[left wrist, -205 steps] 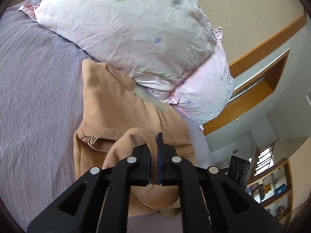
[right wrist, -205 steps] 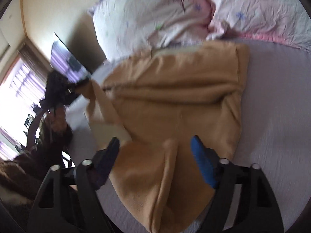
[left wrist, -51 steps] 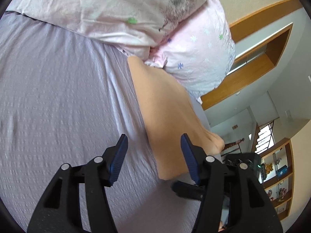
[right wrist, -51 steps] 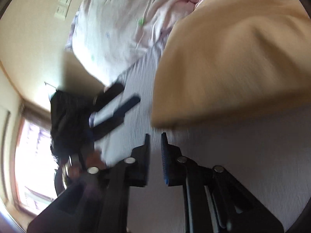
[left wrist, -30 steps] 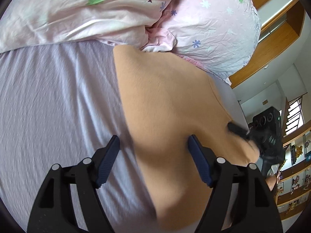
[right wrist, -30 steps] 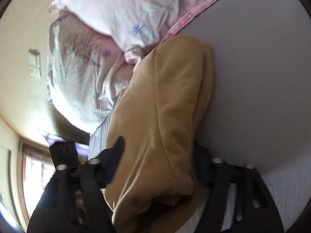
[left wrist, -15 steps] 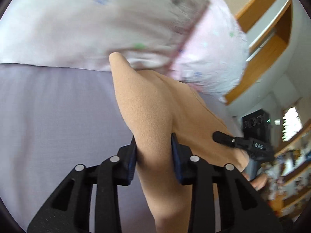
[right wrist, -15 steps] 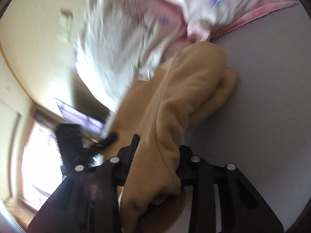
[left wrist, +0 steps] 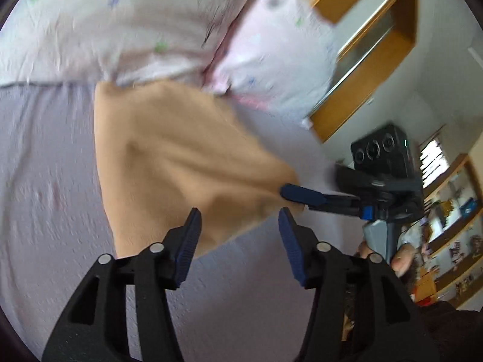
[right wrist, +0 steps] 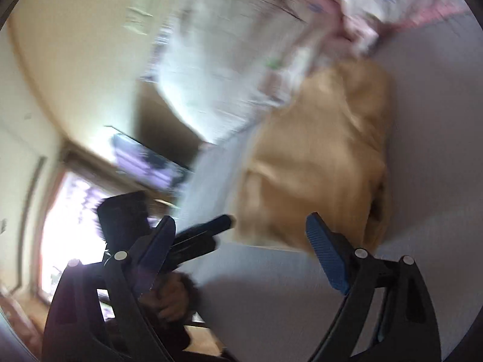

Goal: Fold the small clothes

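Observation:
A folded tan fleece garment [left wrist: 169, 163] lies on the lilac bed sheet [left wrist: 45, 187], its far edge against the pillows. It also shows in the right wrist view [right wrist: 320, 163], blurred. My left gripper [left wrist: 238, 226] is open and empty, just short of the garment's near edge. My right gripper [right wrist: 241, 235] is open and empty, just short of the garment's other side. In the left wrist view the right gripper's blue-tipped fingers [left wrist: 302, 194] sit at the garment's right corner. The left gripper's fingers [right wrist: 211, 226] show in the right wrist view.
Two floral pink-white pillows [left wrist: 145, 21] lie at the head of the bed behind the garment. A wooden headboard ledge [left wrist: 371, 39] and shelves [left wrist: 452, 211] are to the right. A window [right wrist: 69, 220] glows left in the right wrist view.
Half a second ago both grippers were shut on the tan garment. Both have now opened, let it go and drawn back; the garment lies flat on the sheet.

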Demonstrator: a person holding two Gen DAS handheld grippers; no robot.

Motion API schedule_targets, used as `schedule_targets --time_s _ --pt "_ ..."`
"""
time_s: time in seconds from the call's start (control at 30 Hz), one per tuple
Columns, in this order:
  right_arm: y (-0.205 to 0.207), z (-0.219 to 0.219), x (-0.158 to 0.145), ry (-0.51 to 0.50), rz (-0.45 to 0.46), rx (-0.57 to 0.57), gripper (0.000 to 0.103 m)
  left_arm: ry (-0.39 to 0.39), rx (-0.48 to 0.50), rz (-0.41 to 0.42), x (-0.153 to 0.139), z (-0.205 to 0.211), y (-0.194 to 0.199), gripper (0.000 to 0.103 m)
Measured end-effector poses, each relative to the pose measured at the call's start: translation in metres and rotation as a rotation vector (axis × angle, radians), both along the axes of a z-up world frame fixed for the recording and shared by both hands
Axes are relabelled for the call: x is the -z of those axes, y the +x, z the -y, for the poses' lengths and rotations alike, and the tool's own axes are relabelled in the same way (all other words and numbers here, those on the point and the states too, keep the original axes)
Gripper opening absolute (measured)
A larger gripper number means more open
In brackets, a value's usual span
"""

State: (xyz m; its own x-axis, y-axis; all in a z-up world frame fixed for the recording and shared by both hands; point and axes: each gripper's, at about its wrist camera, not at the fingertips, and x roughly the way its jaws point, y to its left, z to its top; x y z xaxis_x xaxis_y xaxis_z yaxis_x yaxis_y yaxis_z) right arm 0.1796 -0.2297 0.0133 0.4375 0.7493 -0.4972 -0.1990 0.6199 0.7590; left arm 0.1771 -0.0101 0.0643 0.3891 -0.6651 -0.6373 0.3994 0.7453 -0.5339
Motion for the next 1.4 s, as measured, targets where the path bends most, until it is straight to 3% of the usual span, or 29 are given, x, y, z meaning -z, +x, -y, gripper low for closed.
schedule_targets --time_s 0.1,0.2,0.27,0.3,0.4,0.43,0.53,0.63,0.83,1.1,1.4 --pt "0.014 0.014 0.020 0.070 -0.057 0.047 0.080 0.092 -0.014 -0.053 0.023 0.006 0.002 0.052" --pt "0.002 0.010 0.006 -0.006 -0.010 0.050 0.082 0.097 -0.028 -0.024 0.018 0.001 -0.005 0.053" --pt "-0.012 0.007 -0.007 -0.064 0.068 0.062 0.093 0.105 -0.058 0.014 0.009 -0.005 -0.021 0.060" --pt "-0.028 0.005 -0.018 -0.127 0.136 0.087 0.102 0.117 -0.077 0.038 0.006 -0.008 -0.030 0.070" --pt "-0.064 -0.001 -0.032 -0.311 0.267 0.195 0.102 0.218 -0.193 0.099 0.002 -0.020 -0.052 0.099" --pt "-0.068 -0.004 -0.032 -0.352 0.281 0.219 0.102 0.271 -0.241 0.111 0.003 -0.023 -0.056 0.101" --pt "-0.079 0.000 -0.011 -0.463 0.252 0.283 0.102 0.360 -0.306 0.111 0.008 -0.025 -0.057 0.101" --pt "-0.075 -0.011 0.005 -0.527 0.175 0.234 0.102 0.388 -0.311 0.082 0.017 -0.025 -0.050 0.101" --pt "-0.067 -0.037 0.022 -0.686 0.151 0.243 0.102 0.480 -0.314 0.044 0.032 -0.016 -0.037 0.101" --pt "-0.069 -0.053 0.024 -0.810 0.153 0.260 0.102 0.592 -0.313 0.049 0.035 -0.009 -0.044 0.101" --pt "-0.071 -0.052 0.024 -0.812 0.149 0.271 0.102 0.591 -0.316 0.047 0.034 -0.010 -0.044 0.101"
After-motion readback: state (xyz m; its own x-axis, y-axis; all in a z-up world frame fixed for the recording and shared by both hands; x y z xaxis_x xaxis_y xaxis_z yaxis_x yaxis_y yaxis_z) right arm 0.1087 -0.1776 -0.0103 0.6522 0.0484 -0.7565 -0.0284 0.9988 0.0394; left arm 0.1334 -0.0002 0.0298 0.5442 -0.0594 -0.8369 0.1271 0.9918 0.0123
